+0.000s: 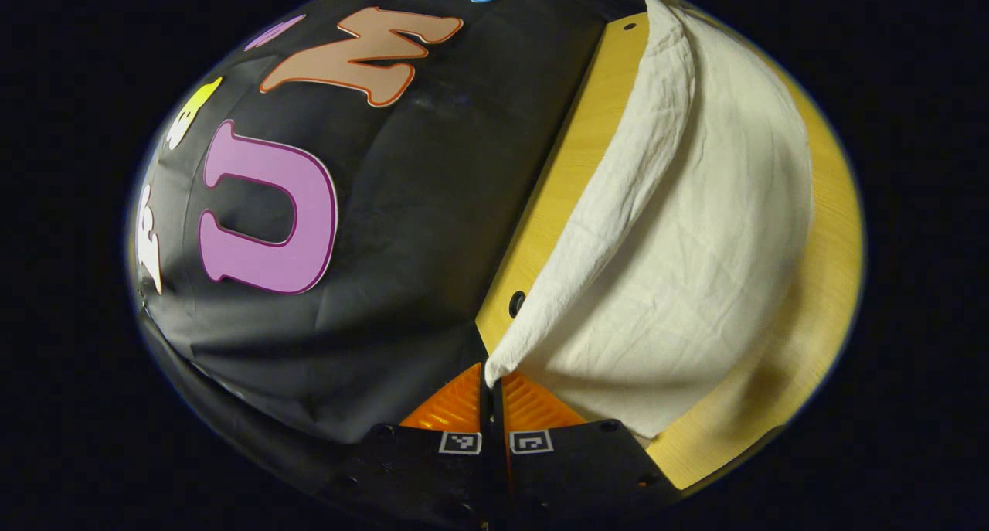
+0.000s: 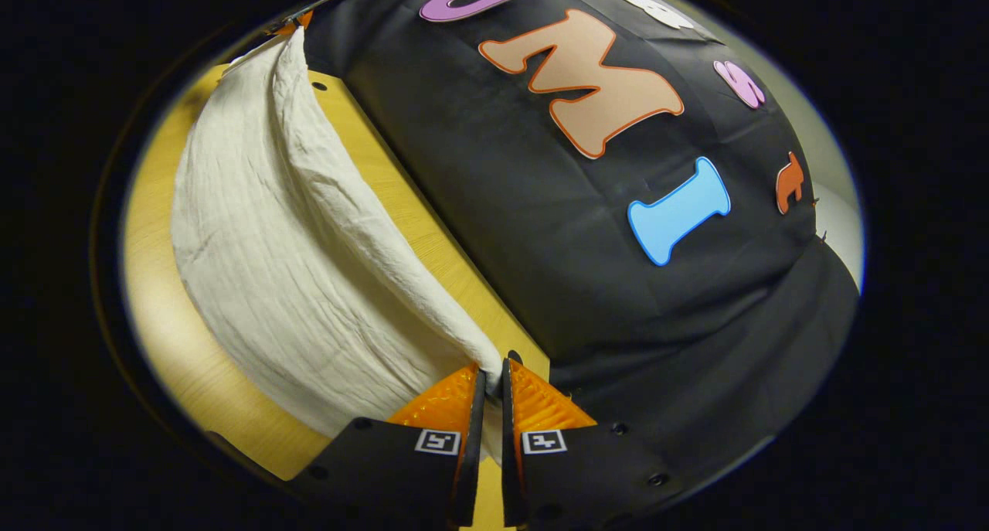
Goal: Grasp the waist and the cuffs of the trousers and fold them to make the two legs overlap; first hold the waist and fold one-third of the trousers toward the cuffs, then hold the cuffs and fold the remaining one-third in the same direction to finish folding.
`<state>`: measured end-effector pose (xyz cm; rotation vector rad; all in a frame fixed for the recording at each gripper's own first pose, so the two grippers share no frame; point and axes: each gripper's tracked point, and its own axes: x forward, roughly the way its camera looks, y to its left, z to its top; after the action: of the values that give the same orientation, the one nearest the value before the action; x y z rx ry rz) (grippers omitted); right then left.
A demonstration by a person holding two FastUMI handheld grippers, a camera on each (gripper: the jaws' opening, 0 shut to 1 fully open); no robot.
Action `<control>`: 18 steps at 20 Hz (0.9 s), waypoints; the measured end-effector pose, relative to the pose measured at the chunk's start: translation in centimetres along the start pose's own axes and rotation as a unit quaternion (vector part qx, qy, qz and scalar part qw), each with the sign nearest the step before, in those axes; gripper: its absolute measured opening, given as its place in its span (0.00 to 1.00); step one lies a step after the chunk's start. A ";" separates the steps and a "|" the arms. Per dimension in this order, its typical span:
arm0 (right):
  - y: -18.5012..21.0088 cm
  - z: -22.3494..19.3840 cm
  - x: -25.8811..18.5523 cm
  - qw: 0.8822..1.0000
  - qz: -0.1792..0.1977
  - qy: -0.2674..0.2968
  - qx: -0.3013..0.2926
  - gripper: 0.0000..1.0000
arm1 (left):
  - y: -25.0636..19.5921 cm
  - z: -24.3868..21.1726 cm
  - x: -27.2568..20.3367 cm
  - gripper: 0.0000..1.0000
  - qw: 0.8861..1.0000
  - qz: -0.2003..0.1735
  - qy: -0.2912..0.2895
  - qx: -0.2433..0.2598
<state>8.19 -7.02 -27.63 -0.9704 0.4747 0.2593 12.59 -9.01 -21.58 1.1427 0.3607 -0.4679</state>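
Left gripper view has the left gripper (image 1: pixel 491 378) at 6 o'clock, its jaws drawn together on a corner of the trousers (image 1: pixel 695 229); right gripper view shows the right gripper (image 2: pixel 493 376), also at 6 o'clock, pinched on the opposite corner in the same way. Between the two pinches one edge of the cloth is lifted and stretched, while the rest sags onto the wooden table (image 1: pixel 830 229), running from 6 o'clock up toward 12 in each view, with the table's back edge just beside it. Judged risks: each hold takes in only a small bite of fabric near the fingertips, so a quick pull or uneven tension could let a corner slip out; if one hand leads the other, the fold line will likely skew and the legs will not overlap cleanly; the lifted edge sits close to the booth wall (image 1: pixel 402 206) and could brush it. Hard to make out: whether the gripped end is waist or cuffs, since no waistband, seam or hem is distinguishable; how many layers sit between the fingers; how far the fold has gone. At 12 o'clock in right gripper view something shows at the cloth's far corner, too small to identify.
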 end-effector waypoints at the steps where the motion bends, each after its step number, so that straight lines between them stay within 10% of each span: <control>1: 0.2 0.0 0.8 1.000 -0.001 0.006 0.002 0.16 | 0.0 0.3 0.9 0.00 1.000 0.000 -0.004 -0.002; 11: 3.9 -1.9 7.0 0.995 0.015 0.085 0.049 0.15 | -3.7 1.5 8.1 0.00 0.999 -0.019 -0.038 -0.003; 14: 4.9 -0.6 6.8 0.992 0.025 0.074 0.095 0.76 | -4.3 2.4 7.2 0.07 0.997 -0.030 -0.054 -0.043; 15: 4.7 -0.2 5.1 0.991 0.031 0.064 0.113 1.00 | -4.3 3.0 6.5 0.29 0.995 -0.028 -0.064 -0.064; 17: 4.6 0.0 5.2 0.988 0.030 0.060 0.136 0.98 | -3.8 4.1 4.8 1.00 0.993 -0.016 -0.073 -0.093; 18: 4.7 -0.3 4.5 0.986 0.031 0.061 0.151 0.98 | -3.6 4.2 4.0 0.94 0.991 -0.010 -0.071 -0.109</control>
<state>10.03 -4.68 -33.41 -0.6777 0.6378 0.1767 14.20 -14.79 -24.80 0.8881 0.2909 -0.5117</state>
